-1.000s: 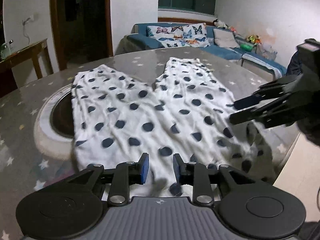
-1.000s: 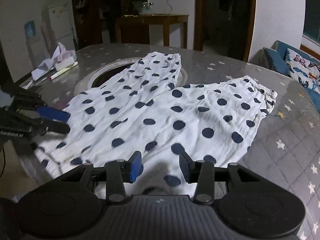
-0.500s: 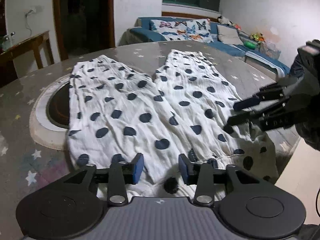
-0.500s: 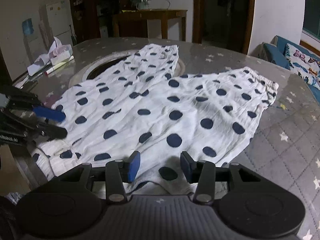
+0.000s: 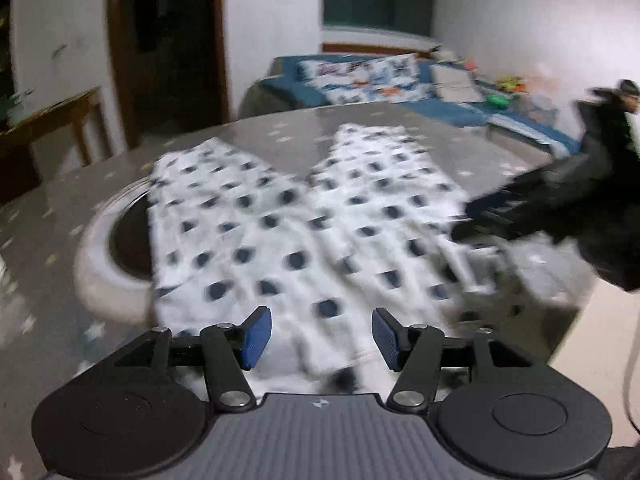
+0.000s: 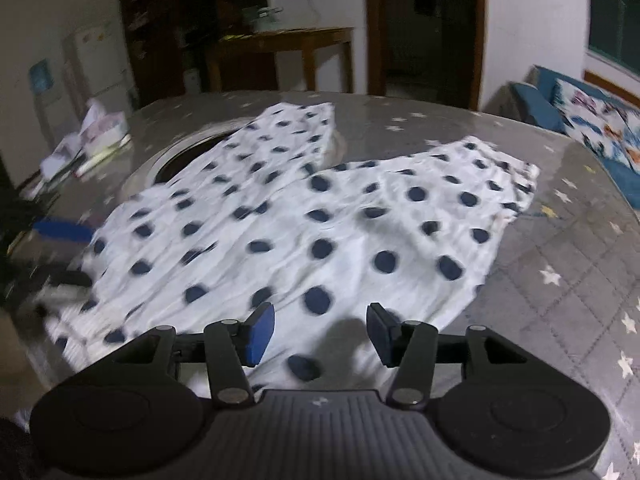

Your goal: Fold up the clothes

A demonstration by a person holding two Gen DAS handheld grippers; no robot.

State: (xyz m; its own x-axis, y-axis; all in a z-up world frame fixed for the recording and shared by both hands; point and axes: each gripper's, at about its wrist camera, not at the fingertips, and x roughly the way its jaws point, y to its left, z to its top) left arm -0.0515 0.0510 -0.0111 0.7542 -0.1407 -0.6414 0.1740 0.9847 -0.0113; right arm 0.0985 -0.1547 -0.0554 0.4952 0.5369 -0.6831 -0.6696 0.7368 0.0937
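Surface: star-patterned table [image 6: 560, 248] | Item: polka-dot trousers [image 6: 304, 216] spread flat, unfolded | left gripper [image 5: 321, 338], right gripper [image 6: 321, 334]: jaws just opening, released over waistband | Remaining: all folds.

One pair of polka-dot trousers [image 6: 320, 216], two grippers, one table [image 6: 560, 280]

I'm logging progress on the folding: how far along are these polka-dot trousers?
Done: the polka-dot trousers lie spread flat on the table, legs apart. In hand: nothing; the left gripper and right gripper have just been opening over the waist end. Left: every fold.
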